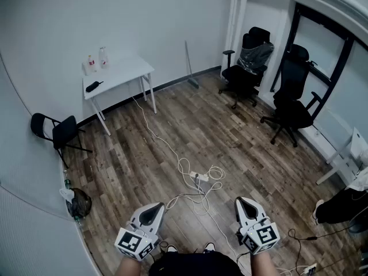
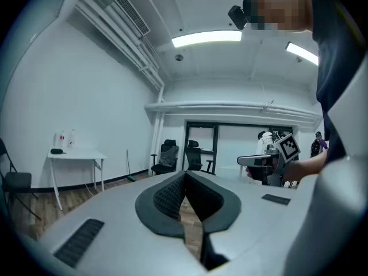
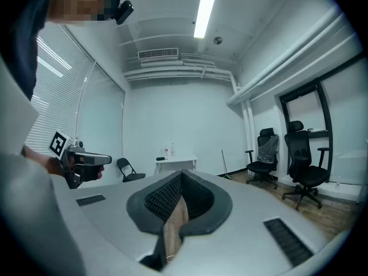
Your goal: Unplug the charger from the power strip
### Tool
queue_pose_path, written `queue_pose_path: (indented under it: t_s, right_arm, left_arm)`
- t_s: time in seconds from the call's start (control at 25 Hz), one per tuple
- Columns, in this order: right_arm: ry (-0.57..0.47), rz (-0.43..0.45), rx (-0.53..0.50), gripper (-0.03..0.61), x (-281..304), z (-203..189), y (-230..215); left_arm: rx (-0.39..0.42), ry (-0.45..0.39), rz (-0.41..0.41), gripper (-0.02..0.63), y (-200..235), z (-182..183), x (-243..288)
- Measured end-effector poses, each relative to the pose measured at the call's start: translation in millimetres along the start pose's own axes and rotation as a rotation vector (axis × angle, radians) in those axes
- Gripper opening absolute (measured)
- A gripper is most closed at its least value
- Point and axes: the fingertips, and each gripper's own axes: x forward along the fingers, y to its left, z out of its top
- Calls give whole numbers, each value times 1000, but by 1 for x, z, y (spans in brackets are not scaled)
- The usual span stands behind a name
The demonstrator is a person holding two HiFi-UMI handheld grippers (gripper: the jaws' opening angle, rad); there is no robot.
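A white power strip (image 1: 199,177) lies on the wood floor in the middle of the head view, with a white charger and looped white cables (image 1: 210,180) around it. My left gripper (image 1: 154,208) and right gripper (image 1: 240,202) hang side by side at the bottom of that view, well short of the strip and pointing level. Both are shut, tips touching, with nothing between the jaws. In the left gripper view the left gripper (image 2: 184,173) points across the room; in the right gripper view the right gripper (image 3: 181,173) does the same. The strip is hidden in both gripper views.
A white table (image 1: 118,76) with bottles stands at the back wall, a folding chair (image 1: 57,132) to the left. Two black office chairs (image 1: 270,79) stand at the back right. A long white cord (image 1: 155,134) runs from the table to the strip. A bin (image 1: 77,203) sits at the left wall.
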Motion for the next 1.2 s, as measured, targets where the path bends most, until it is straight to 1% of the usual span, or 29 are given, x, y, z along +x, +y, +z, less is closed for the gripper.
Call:
queue_pose_path:
  t_s: [0.08,0.2,0.4,0.52,0.76,0.88,1.08,1.2]
  right_arm:
    - [6,7,-37,21,-4,-8,-4]
    - [11,14,-53,21,-8,-11,-4]
    - [-4,22,-34,21,-13,-9,0]
    - [-30,52,-11,21,-17,-9,2]
    - [7,66,-13,21,-23,-19,-5]
    - [21,76,-3,21,-31,-26,-23]
    - [35,83,22,21,-38,-26,-67]
    - [51,96,31,21,-43,-34,-98]
  left_arm:
    - [14,-6,2,21,-3,0,0]
    - [10,-8,-5,21,-6,0,1]
    - [-16,-7,-5,21,-10,-1,-1]
    - [-17,0,-11,21,-15,-4,1]
    - [-33,21,-22,21,-25,-10,11]
    - [-46,26,-7,21,-36,-12,25]
    - [-56,40,3,21,-61,-15,62]
    - [-57,39,18,21,-77,-18,87]
